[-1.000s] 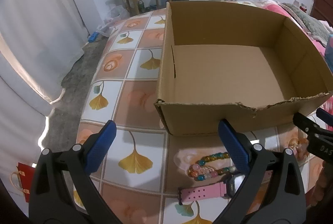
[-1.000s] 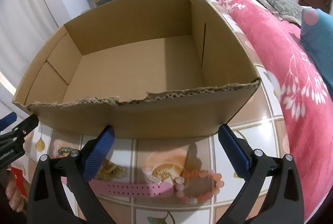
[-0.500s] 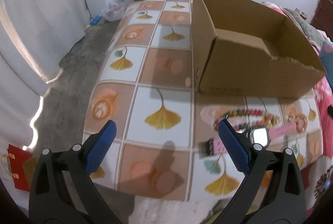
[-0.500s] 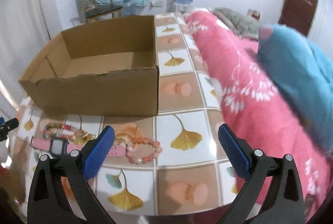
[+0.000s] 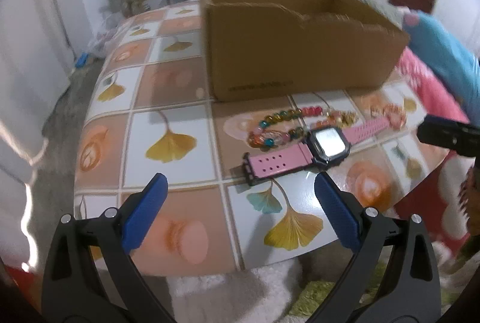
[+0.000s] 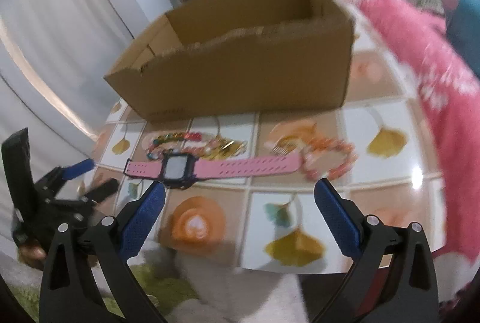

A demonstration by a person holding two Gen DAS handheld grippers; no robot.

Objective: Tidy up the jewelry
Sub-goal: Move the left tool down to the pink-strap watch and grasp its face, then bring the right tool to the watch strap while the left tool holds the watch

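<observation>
Both grippers' blue-padded fingers [image 5: 144, 213] gape empty, short of the jewelry.

Left gripper [image 5: 240, 210] and right gripper [image 6: 238, 210] hover near the table edge; the pink-strapped square watch [image 5: 312, 150] and multicoloured bead bracelet [image 5: 277, 128] lie before the open brown cardboard box [image 5: 288, 53]. Nothing looks packed yet; next, one gripper must descend onto the watch.

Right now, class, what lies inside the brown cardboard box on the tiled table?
Only bare inner walls of the brown cardboard box show. Its floor is hidden behind the torn front wall, so any contents cannot be seen. The pink-strapped watch lies outside, in front.
</observation>
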